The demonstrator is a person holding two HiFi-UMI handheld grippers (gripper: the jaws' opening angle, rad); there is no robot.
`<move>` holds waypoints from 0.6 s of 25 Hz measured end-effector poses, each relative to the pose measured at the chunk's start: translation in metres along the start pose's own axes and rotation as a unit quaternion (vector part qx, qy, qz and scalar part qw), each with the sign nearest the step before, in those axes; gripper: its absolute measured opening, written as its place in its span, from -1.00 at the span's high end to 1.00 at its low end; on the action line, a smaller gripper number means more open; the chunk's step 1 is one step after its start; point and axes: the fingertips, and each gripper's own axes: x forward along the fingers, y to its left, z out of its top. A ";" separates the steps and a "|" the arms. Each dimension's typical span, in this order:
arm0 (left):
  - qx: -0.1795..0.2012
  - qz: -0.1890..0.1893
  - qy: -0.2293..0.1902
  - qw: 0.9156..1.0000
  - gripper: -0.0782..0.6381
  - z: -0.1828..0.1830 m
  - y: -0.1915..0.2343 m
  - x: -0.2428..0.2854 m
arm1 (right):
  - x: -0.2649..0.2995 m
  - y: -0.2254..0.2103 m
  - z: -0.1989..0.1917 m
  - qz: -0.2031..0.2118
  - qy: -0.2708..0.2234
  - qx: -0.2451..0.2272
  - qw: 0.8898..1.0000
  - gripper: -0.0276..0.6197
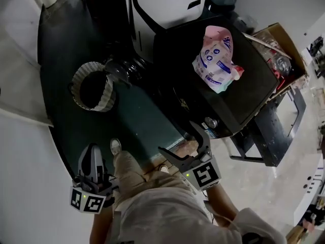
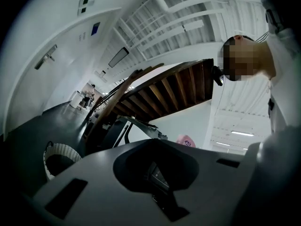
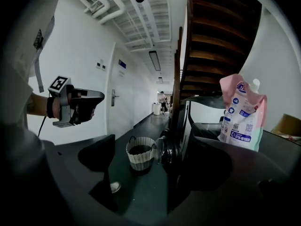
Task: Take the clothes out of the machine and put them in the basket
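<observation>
The dark washing machine (image 1: 238, 93) stands at the right of the head view, its round door (image 1: 122, 69) swung open toward the white ribbed basket (image 1: 91, 88) on the dark floor. The drum's inside is hidden and no clothes show in any view. My right gripper (image 1: 176, 135) is open and empty, held in front of the machine; its own view looks between the jaws at the basket (image 3: 140, 153) and the door (image 3: 162, 149). My left gripper (image 1: 93, 149) is shut, empty, low at the left and tilted up; it also appears in the right gripper view (image 3: 77, 106).
A pink and white detergent pouch (image 1: 217, 60) stands on the machine's top. A cardboard box (image 1: 282, 50) of odds and ends sits to the right. A wooden staircase (image 2: 164, 91) rises overhead. The person's shoe (image 1: 116, 146) is on the floor between the grippers.
</observation>
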 end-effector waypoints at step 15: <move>-0.049 -0.257 0.185 0.947 0.74 0.019 0.163 0.267 | 0.146 -0.063 0.052 -0.285 0.134 0.063 0.947 -0.56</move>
